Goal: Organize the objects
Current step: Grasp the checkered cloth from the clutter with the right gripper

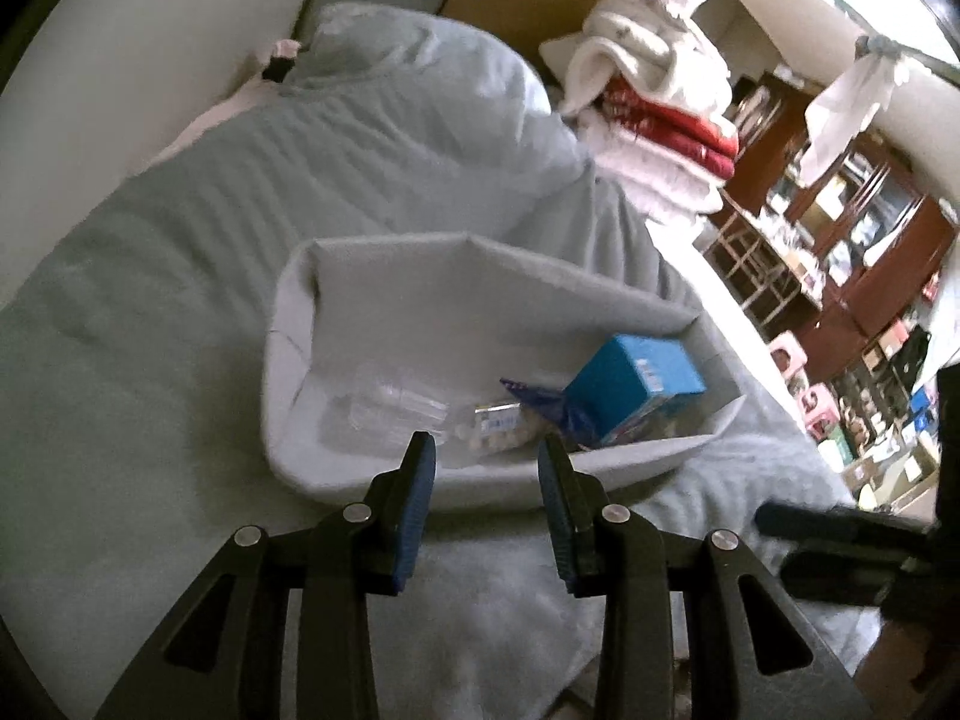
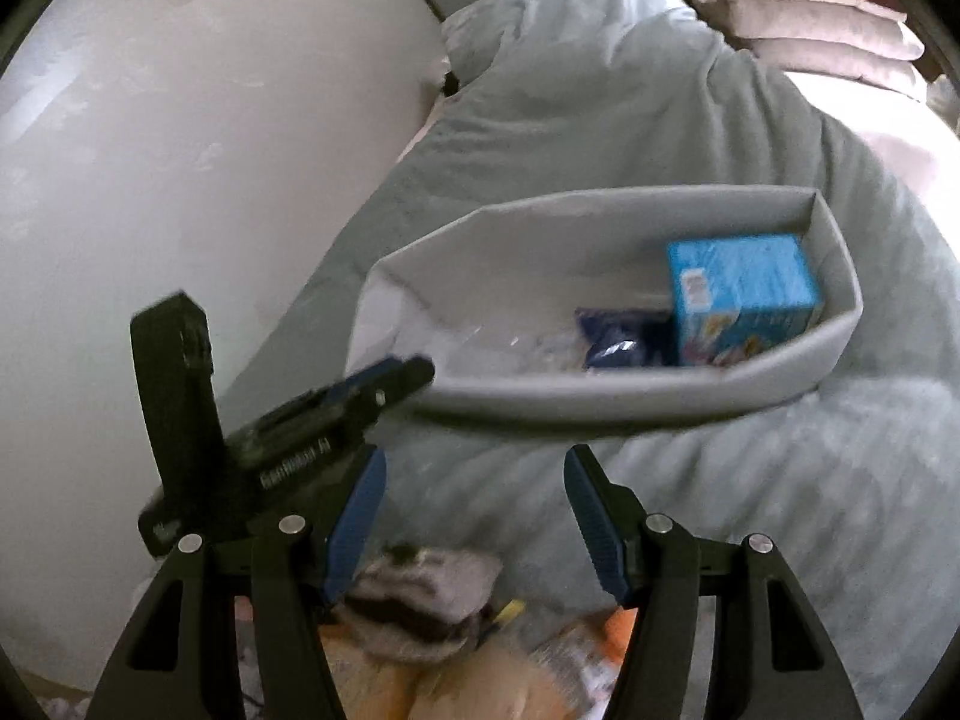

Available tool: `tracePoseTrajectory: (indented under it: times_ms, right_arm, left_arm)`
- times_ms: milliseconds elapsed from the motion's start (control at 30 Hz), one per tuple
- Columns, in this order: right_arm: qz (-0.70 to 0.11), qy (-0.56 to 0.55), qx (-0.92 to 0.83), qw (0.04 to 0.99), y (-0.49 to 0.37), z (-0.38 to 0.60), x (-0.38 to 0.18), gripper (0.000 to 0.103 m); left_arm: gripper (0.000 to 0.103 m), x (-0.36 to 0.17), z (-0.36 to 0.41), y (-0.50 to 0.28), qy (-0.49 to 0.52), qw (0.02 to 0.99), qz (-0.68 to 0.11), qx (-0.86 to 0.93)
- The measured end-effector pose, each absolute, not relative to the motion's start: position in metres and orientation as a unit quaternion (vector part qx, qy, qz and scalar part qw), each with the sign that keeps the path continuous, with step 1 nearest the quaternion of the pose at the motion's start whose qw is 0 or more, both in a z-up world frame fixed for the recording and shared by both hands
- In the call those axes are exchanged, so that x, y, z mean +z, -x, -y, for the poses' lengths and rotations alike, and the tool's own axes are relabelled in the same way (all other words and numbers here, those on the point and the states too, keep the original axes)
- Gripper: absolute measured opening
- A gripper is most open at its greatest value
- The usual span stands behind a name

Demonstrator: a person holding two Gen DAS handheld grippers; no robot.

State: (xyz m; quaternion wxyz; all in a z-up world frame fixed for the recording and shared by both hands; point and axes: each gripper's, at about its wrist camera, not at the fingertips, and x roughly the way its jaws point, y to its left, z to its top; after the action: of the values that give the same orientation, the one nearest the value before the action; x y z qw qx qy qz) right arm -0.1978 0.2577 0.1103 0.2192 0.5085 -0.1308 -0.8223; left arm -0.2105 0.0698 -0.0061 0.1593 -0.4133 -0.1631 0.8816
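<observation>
Grey fabric bin (image 1: 384, 276) sits on a bed covered by a pale blue-grey quilt (image 1: 180, 312). Inside it lie a blue box (image 1: 636, 378) at one end, a dark blue snack bag (image 1: 558, 414) beside it, and a clear plastic bottle (image 1: 396, 408). Left gripper (image 1: 487, 450) hovers just before the bin's near wall, jaws parted and empty. Right gripper (image 2: 474, 468) hangs over the quilt, jaws released, nothing between them. Folded white and red bedding (image 1: 660, 132) is stacked beyond; brown shelves (image 1: 840, 252) fill the room's far side.
</observation>
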Motion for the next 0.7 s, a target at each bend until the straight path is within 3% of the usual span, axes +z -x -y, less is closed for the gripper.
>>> tracePoseTrajectory:
  times_ms: [267,533,567,633,700]
  right_arm:
    - [0.121,-0.53,-0.802,0.248,0.182,-0.247,0.098,0.06]
    - [0.094,-0.56,-0.779,0.266,0.169,-0.235,0.089,0.06]
    - [0.091,-0.571,-0.772,0.264,0.17,-0.234,0.085,0.058]
    - [0.094,-0.584,-0.765,0.256,0.172,-0.235,0.078,0.036]
    - [0.119,-0.582,-0.761,0.26,0.172,-0.241,0.077,0.023]
  left_arm:
    - [0.037,0.034,-0.04,0.167,0.37,0.107,0.164,0.908]
    - [0.039,0.041,-0.034,0.157,0.366,0.094,0.158,0.912]
    - [0.039,0.04,-0.037,0.159,0.369,0.096,0.154,0.912]
    - [0.038,0.04,-0.037,0.157,0.371,0.098,0.149,0.911]
    - [0.038,0.041,-0.037,0.155,0.37,0.099,0.145,0.912]
